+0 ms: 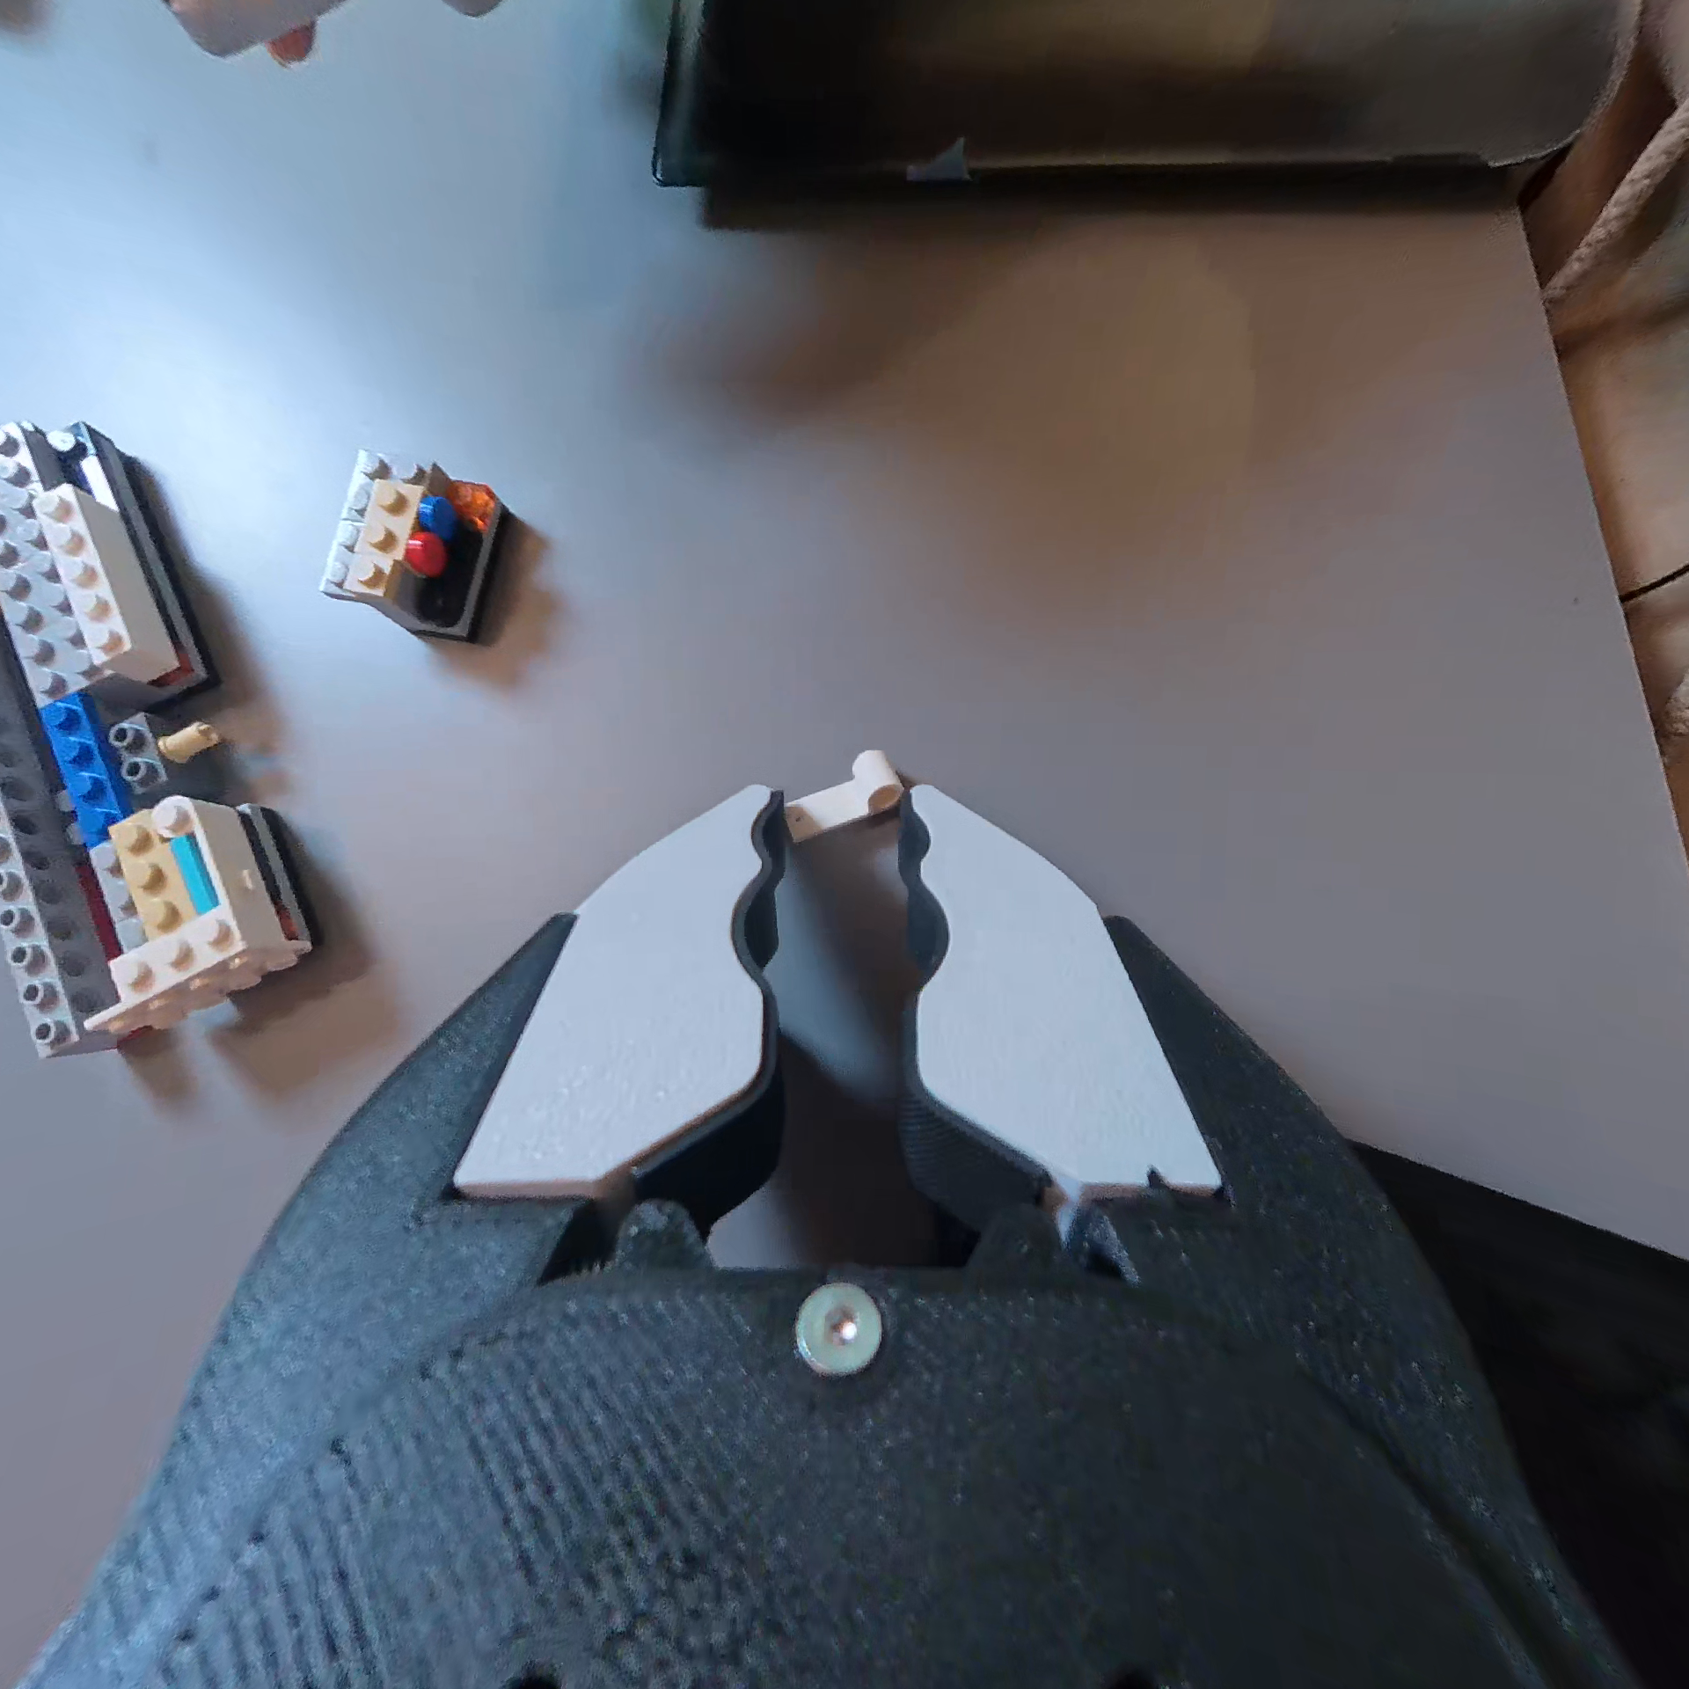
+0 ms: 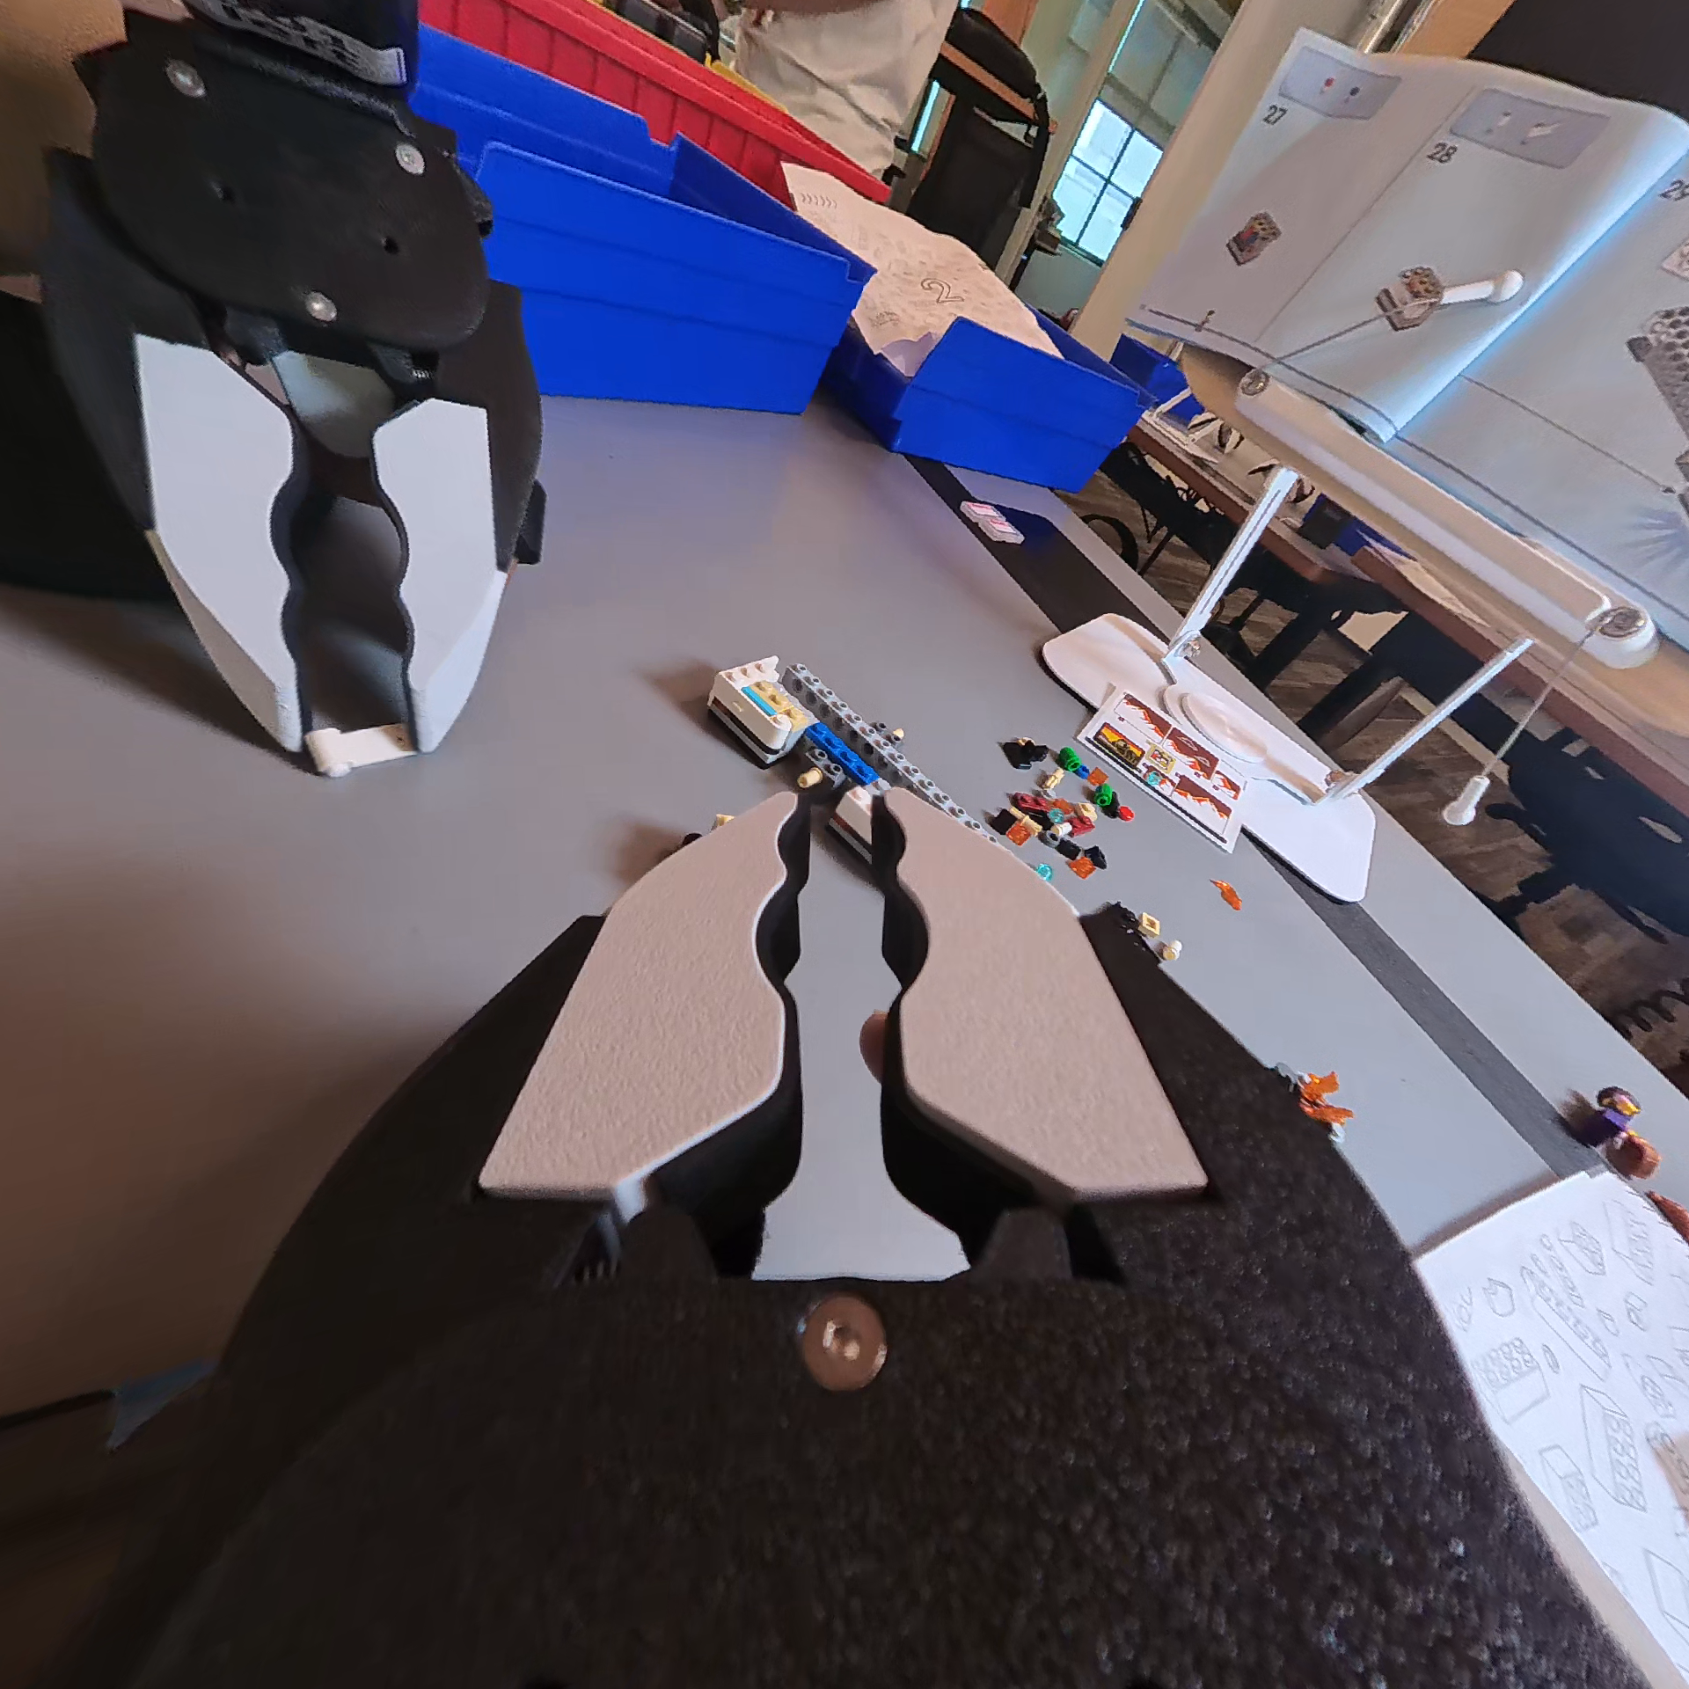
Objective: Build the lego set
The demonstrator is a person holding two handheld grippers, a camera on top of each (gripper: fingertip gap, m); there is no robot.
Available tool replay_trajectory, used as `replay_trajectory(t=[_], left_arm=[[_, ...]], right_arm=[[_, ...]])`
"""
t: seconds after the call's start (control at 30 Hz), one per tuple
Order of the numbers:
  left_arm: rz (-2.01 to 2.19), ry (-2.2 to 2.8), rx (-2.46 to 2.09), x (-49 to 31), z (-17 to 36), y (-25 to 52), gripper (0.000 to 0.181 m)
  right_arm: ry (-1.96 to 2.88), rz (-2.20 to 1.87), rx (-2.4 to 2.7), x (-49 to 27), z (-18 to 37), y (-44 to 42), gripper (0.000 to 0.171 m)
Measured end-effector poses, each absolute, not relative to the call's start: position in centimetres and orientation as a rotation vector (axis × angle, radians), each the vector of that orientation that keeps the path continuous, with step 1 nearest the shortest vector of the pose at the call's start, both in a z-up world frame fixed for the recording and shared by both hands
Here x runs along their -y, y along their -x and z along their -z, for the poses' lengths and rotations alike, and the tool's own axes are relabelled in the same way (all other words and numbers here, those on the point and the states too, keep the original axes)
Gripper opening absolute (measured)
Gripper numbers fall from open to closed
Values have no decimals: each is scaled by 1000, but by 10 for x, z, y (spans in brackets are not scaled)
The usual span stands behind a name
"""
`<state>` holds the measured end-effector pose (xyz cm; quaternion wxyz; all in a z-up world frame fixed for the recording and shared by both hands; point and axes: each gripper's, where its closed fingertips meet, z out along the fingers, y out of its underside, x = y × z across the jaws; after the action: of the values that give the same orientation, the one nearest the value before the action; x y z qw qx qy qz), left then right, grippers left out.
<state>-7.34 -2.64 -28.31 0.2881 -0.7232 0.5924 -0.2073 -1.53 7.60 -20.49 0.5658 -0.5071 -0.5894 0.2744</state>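
Midway: long grey model (image 1: 64,749) part-built, small sub-assembly (image 1: 416,547) separate, loose pieces (image 2: 1065,809) unplaced; left hand-held gripper (image 1: 845,804) clamped on white piece (image 1: 845,809); right hand-held gripper (image 2: 841,809) apart, empty.

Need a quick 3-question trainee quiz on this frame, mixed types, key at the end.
1. True or false: the left gripper has a white lever piece between its fingertips.
2. What lies beside the long grey build on its stand side? A) loose small parts B) a blue bin C) nothing
3. Fill in: the right gripper holds ____.

Key: 1 true. 2 A. 3 nothing; its jaws stand slightly apart, empty.
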Motion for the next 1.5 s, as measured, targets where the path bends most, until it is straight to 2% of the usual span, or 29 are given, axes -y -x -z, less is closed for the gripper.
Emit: replay_trajectory(t=[0.2, 0.4, 0.53, 0.57, 0.67, 0.97, 1.0, 1.23, 1.33, 1.5], left_arm=[[712, 1876, -1334, 11, 263, 64, 24], [1217, 1706, -934, 0, 198, 38, 24], [1471, 1643, -798, -1, 182, 23, 23], [1509, 1637, -798, 1, 182, 20, 10], [1562, 1619, -751, 1, 181, 18, 9], [1560, 1634, -759, 6, 184, 23, 5], [1592, 1619, -751, 8, 181, 24, 9], [1588, 1646, -732, 8, 182, 25, 13], [1430, 1707, -782, 3, 194, 26, 12], [875, 1786, -1044, -6, 228, 29, 10]], right_arm=[[1072, -717, 1454, -50, 198, 19, 14], [875, -730, 1550, -5, 190, 28, 19], [855, -747, 1524, 5, 182, 32, 19], [865, -758, 1507, 4, 179, 32, 18], [923, -825, 1513, 3, 179, 30, 16], [974, -850, 1544, 5, 185, 34, 13], [986, -857, 1543, 4, 186, 33, 7], [1019, -789, 1582, 2, 196, 36, 6], [1033, -659, 1643, -4, 207, 36, 6], [1055, -429, 1747, -11, 228, 35, 6]])
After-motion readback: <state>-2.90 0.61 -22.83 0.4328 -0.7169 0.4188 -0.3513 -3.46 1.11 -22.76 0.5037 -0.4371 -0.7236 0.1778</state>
